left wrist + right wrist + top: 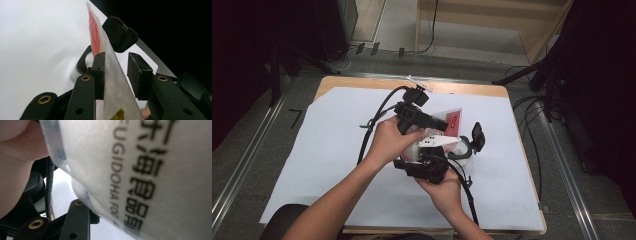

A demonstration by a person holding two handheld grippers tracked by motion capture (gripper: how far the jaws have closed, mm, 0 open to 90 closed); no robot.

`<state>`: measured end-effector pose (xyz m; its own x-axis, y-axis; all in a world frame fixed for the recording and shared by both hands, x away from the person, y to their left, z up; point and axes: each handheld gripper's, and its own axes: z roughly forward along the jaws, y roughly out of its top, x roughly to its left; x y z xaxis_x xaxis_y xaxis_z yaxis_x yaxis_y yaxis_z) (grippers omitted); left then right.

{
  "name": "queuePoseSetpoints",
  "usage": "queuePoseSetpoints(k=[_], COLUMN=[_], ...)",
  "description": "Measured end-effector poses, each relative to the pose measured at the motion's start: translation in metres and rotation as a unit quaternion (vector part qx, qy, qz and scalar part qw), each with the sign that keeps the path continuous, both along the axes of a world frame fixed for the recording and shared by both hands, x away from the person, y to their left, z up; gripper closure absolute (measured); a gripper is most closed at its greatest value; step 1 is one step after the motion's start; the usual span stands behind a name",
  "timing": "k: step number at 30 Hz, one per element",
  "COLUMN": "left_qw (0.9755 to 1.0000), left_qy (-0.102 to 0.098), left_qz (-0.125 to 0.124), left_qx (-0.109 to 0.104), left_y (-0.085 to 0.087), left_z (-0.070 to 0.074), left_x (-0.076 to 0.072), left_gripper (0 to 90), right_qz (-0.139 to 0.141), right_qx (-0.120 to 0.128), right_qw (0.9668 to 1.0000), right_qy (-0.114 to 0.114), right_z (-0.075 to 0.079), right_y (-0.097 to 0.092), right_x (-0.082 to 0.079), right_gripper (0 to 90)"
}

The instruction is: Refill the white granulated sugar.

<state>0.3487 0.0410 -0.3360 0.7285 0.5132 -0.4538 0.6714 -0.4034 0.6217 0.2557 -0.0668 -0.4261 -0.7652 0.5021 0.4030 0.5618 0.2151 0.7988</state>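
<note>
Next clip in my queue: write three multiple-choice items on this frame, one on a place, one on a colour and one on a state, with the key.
1. Where does the round clear jar with the black rim stand?
A. on the white sheet, beside the pouch
B. on the floor
C. at the table's near left corner

2. What colour is the panel on the translucent plastic pouch?
A. blue
B. red
C. green

3. How is the jar's black lid?
A. pressed shut
B. flipped up, open
C. lying loose at the sheet's far edge

Key:
1 A: the high view shows the jar on the sheet next to the pouch.
2 B: the panel shows red in the high view and the left gripper view.
3 B: the lid stands raised over the jar's open mouth.
</note>
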Motion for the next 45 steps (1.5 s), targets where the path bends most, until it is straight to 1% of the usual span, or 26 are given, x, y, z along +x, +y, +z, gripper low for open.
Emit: queuePoseSetpoints(k=[2,5,8,9,11,13,21,25,29,33,35,45], left_qw=[1.0,1.0,1.0,1.0,1.0,0.9999,1.0,1.0,1.0,0.9999,0.9999,0.9999], left_qy=[0.0,0.001,0.002,0.003,0.008,0.01,0.003,0.009,0.007,0.011,0.012,0.009], left_qz=[-0.001,-0.001,-0.001,-0.001,0.0,-0.001,-0.001,0.0,0.001,-0.004,-0.002,-0.004], left_qx=[0.004,0.005,0.001,0.003,-0.002,-0.003,0.001,-0.002,0.0,-0.004,-0.006,-0.002], left_y=[0.0001,0.0003,0.0004,0.0007,0.0008,0.0013,0.0002,0.0004,0.0,0.0007,0.0005,0.0002], left_z=[0.0002,0.0002,-0.0003,-0.0002,-0.0011,-0.0016,-0.0013,-0.0028,-0.0031,-0.0042,-0.0046,-0.004], left_x=[0.0,0.0002,0.0008,0.0013,0.0021,0.003,0.0016,0.0023,0.0024,0.0043,0.0041,0.0038], left_gripper=[68.5,68.6,68.4,68.3,68.1,68.0,67.8,67.7,67.8,67.4,67.4,67.4], right_qz=[0.0,0.001,0.001,0.002,0.003,0.003,0.003,0.003,0.004,0.005,0.007,0.009], right_qx=[0.0,0.0,-0.001,-0.001,-0.002,-0.004,-0.003,-0.005,-0.007,-0.007,-0.01,-0.01], right_qw=[1.0,1.0,1.0,1.0,1.0,1.0,1.0,1.0,1.0,0.9999,0.9999,0.9999], right_qy=[0.0,0.0,0.001,0.001,0.002,0.003,0.003,0.005,0.006,0.006,0.005,0.004], right_z=[-0.0002,-0.0003,-0.0002,-0.0002,0.0003,0.0006,-0.0002,-0.0005,-0.001,-0.0013,-0.0012,-0.0014], right_y=[0.0,0.0,-0.0003,-0.0003,-0.0007,-0.0009,-0.0011,-0.0015,-0.0018,-0.0021,-0.0025,-0.0028], right_x=[-0.0001,0.0,0.0002,0.0004,0.0008,0.0011,0.0009,0.0016,0.0018,0.0025,0.0024,0.0025], right_gripper=[64.3,64.3,64.3,64.3,64.3,64.2,64.2,64.3,64.3,64.2,64.1,64.1])
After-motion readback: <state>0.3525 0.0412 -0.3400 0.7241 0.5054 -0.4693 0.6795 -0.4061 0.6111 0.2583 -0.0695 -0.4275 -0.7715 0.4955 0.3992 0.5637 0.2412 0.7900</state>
